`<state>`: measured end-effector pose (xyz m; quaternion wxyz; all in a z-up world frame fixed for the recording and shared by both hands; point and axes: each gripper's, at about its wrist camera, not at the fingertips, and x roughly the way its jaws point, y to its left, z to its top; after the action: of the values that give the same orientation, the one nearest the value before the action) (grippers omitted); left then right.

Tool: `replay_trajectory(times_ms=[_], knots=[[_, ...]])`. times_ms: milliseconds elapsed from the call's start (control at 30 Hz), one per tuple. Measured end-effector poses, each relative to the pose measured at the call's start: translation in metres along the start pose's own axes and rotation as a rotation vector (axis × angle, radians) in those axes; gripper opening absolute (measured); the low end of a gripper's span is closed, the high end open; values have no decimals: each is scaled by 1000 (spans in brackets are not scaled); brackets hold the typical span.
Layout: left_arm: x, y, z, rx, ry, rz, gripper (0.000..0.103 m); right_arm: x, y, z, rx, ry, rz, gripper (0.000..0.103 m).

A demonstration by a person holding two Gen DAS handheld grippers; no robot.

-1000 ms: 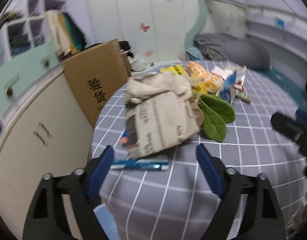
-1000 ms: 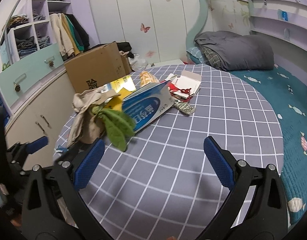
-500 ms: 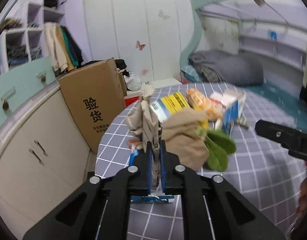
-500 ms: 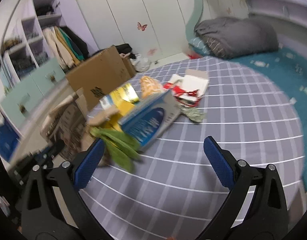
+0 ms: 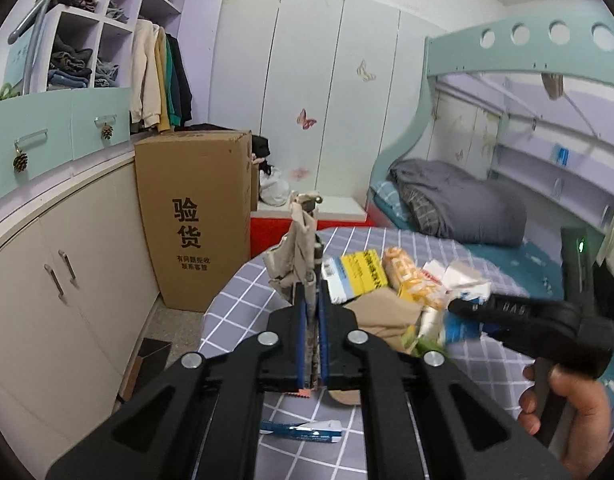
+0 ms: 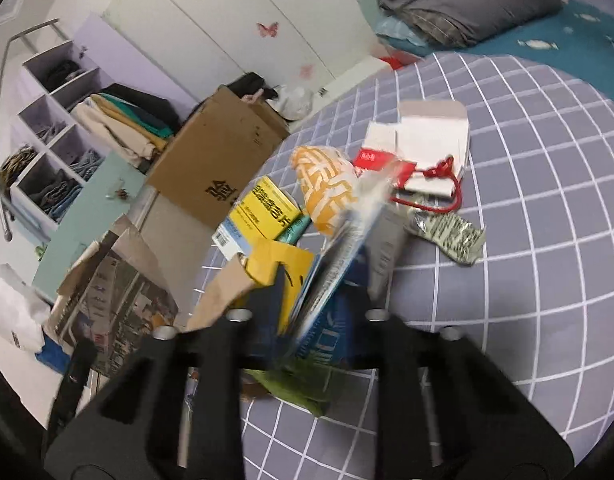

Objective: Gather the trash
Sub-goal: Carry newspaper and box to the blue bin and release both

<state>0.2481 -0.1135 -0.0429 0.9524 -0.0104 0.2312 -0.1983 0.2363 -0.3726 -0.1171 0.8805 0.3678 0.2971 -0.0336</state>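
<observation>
My left gripper is shut on a crumpled beige paper bag printed with newsprint and holds it upright above the grey checked bed cover. The same bag shows at the left of the right wrist view. My right gripper is closed on a blue and white box in the trash pile. The pile holds a yellow box, an orange patterned packet, a white and red box and a green wrapper.
A tall cardboard box stands on the floor beside the bed. Cream cabinets run along the left. A grey duvet lies at the far end. A blue strip wrapper lies on the cover below my left gripper.
My left gripper closed on the paper bag and lifted it upright. My right gripper moved into the pile and closed on the blue and white box.
</observation>
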Motion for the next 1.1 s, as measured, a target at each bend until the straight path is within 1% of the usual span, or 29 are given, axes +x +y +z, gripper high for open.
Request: replay_trajectory(times_ms=[67,167,333,400,467,533,567,667,733,767,800,867,967,1033,1100], knots=[[-8,3,4,-18,-22,-18,5,-13,6,0,-25,-38,14,9],[-22,5,10,-44,-51,-40,5,-36,20,1,-91,-102,7,9],[-49,16,14,-84,-84,-73,5,-75,51,-8,-167,-170,59,9],[-64,27,14,-102,-98,-68,5,-85,63,-13,-198,-185,87,9],[-76,36,10,-121,-110,-62,5,-92,84,-22,-230,-174,137,9],[-91,53,8,-149,-117,-41,5,-94,108,-35,-265,-157,186,9],[-99,65,5,-171,-119,-22,5,-90,130,-50,-303,-116,230,9],[-113,91,-6,-206,-110,23,5,-71,163,-78,-357,-29,293,9],[-121,116,-19,-225,-87,83,5,-52,183,-102,-396,42,321,9],[-122,132,-29,-240,-63,124,5,-43,193,-115,-414,80,334,9],[-121,144,-36,-256,-43,147,5,-29,204,-132,-436,124,346,9],[-117,173,-55,-306,15,185,5,-1,219,-159,-463,203,350,9],[-99,225,-99,-442,136,261,5,42,233,-200,-499,318,333,9],[-84,247,-125,-480,211,307,5,72,237,-229,-535,392,300,9],[-64,266,-153,-518,290,330,5,102,237,-255,-558,464,273,9]])
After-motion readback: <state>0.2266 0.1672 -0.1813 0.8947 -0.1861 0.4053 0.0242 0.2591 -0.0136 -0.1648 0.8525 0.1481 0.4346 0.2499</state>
